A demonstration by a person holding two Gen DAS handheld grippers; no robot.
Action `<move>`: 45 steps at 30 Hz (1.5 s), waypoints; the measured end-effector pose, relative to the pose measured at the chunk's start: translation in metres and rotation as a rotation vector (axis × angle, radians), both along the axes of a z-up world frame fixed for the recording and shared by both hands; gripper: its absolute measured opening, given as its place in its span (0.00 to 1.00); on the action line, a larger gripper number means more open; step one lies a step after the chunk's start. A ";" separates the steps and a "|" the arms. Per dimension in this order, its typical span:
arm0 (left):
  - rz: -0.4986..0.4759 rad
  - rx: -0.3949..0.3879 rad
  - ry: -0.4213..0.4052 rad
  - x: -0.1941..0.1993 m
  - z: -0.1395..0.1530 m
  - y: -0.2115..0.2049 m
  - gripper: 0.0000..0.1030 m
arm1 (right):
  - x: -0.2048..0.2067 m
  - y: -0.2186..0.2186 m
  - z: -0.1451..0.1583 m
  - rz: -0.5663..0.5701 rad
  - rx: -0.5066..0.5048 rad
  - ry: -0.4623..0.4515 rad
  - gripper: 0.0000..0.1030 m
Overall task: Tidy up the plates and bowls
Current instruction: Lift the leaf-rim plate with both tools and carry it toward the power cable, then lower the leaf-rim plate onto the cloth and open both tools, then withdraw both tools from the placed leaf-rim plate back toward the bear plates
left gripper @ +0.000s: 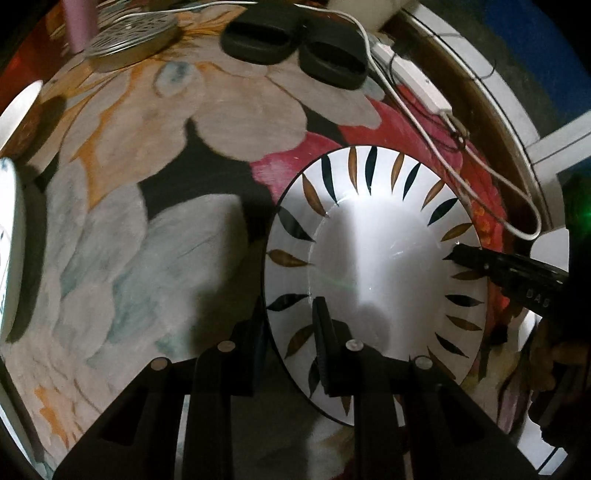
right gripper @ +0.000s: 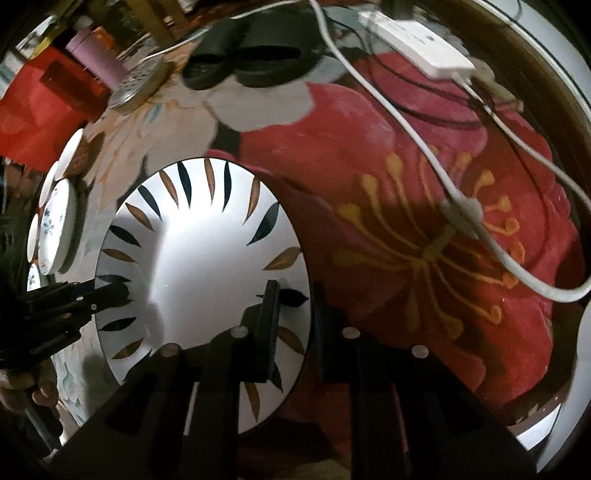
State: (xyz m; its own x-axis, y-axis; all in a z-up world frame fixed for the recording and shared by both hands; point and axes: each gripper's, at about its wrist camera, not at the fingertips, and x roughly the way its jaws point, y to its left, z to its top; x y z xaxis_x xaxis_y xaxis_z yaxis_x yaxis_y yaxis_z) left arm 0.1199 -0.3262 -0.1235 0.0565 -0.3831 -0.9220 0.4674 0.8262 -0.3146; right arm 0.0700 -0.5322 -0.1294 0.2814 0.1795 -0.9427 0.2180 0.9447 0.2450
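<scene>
A large white plate (left gripper: 376, 258) with black and brown leaf marks round its rim is held above a floral rug. My left gripper (left gripper: 286, 306) is shut on its left rim, one finger above and one below. My right gripper (right gripper: 295, 295) is shut on the plate's (right gripper: 199, 266) opposite rim in the same way. The right gripper shows in the left wrist view (left gripper: 480, 258) at the plate's right edge; the left gripper shows in the right wrist view (right gripper: 107, 295) at its left edge. Several small white bowls and plates (right gripper: 55, 225) stand at the far left.
A flowered rug (left gripper: 147, 147) covers the floor. A pair of black slippers (left gripper: 295, 48) lies at the back. A white power strip (right gripper: 417, 40) and white cable (right gripper: 480, 229) run across the rug at the right. A metal sieve (left gripper: 133, 33) and pink bottle (right gripper: 96, 55) stand back left.
</scene>
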 end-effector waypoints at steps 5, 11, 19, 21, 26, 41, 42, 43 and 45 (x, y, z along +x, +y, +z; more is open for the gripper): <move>-0.010 0.043 -0.015 0.002 -0.010 -0.011 0.21 | -0.005 -0.010 -0.020 -0.030 0.008 0.031 0.17; -0.044 0.066 -0.049 -0.002 -0.014 -0.013 0.21 | -0.011 -0.007 -0.023 -0.036 -0.010 0.031 0.19; 0.003 0.035 -0.059 -0.002 -0.003 0.003 0.71 | -0.012 0.003 -0.018 -0.066 -0.067 0.046 0.20; 0.025 0.016 -0.059 -0.004 0.003 0.013 0.80 | -0.013 0.009 -0.012 -0.071 -0.101 0.038 0.24; 0.053 -0.004 -0.069 -0.011 0.019 0.029 0.99 | -0.025 0.026 0.020 -0.073 -0.171 -0.046 1.00; 0.091 -0.040 -0.089 -0.039 0.055 0.080 0.99 | -0.058 0.085 0.065 -0.076 -0.207 -0.035 1.00; 0.095 -0.041 -0.092 -0.039 0.057 0.083 0.99 | -0.059 0.089 0.066 -0.073 -0.208 -0.035 1.00; 0.099 -0.042 -0.094 -0.040 0.058 0.086 0.99 | -0.059 0.092 0.067 -0.071 -0.211 -0.035 1.00; 0.108 -0.044 -0.101 -0.040 0.062 0.094 0.99 | -0.059 0.097 0.070 -0.065 -0.223 -0.040 1.00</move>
State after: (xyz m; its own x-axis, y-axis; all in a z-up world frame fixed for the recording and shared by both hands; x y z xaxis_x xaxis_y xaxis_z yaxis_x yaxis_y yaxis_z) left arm 0.0797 -0.2320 -0.0618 0.1914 -0.4096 -0.8919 0.4081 0.8597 -0.3072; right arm 0.0112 -0.4351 -0.0592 0.3236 -0.0517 -0.9448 0.2748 0.9606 0.0415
